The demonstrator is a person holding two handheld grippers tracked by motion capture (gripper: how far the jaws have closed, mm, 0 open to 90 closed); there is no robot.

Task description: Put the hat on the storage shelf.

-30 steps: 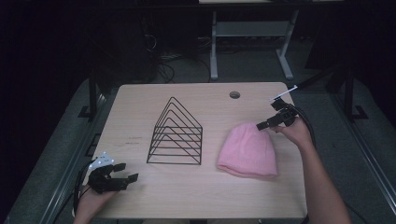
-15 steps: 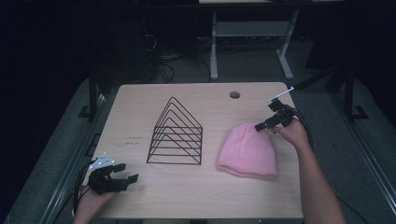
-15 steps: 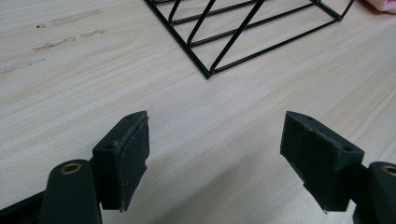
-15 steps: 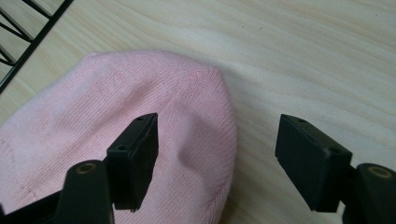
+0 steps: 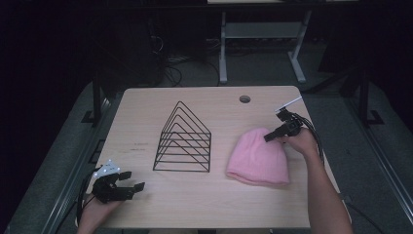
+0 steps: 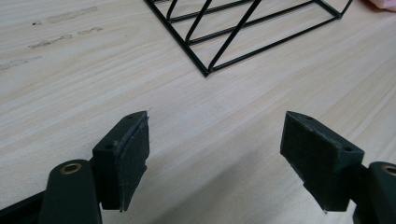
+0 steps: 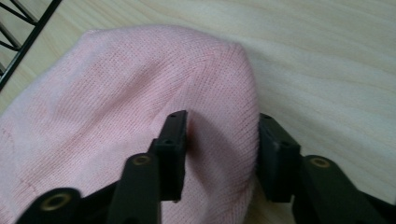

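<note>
Left tongs (image 5: 127, 181) sit low over the near-left corner of the wooden surface (image 5: 146, 112), held in the person's left hand (image 5: 95, 214). In the left gripper view the two black pads (image 6: 128, 154) stand wide apart with only bare wood grain between them: released, grasping nothing. A grey three-cornered plate sits on top of these tongs in the high view.

Ahead of the left tongs and to their right stands a black wire rack (image 5: 184, 141), a row of triangular frames on a flat base, upright. Its near corner (image 6: 205, 70) shows at the top of the left gripper view, apart from the pads.

Right of the rack, just beside it but not touching, a pink knit beanie (image 5: 258, 156) lies flat on the surface, rounded crown toward the far side.

Right tongs (image 5: 269, 137), in the person's right hand (image 5: 302, 141), are at the far right edge of the beanie's crown. In the right gripper view (image 7: 219, 154) the jaws are part closed with a raised fold of pink knit between them; the right pad (image 7: 273, 154) presses the beanie's edge, the left pad (image 7: 173, 149) rests on the fabric. Whether the fold is fully pinched I cannot tell.

A round cable hole (image 5: 245, 99) lies in the surface beyond the right tongs.
</note>
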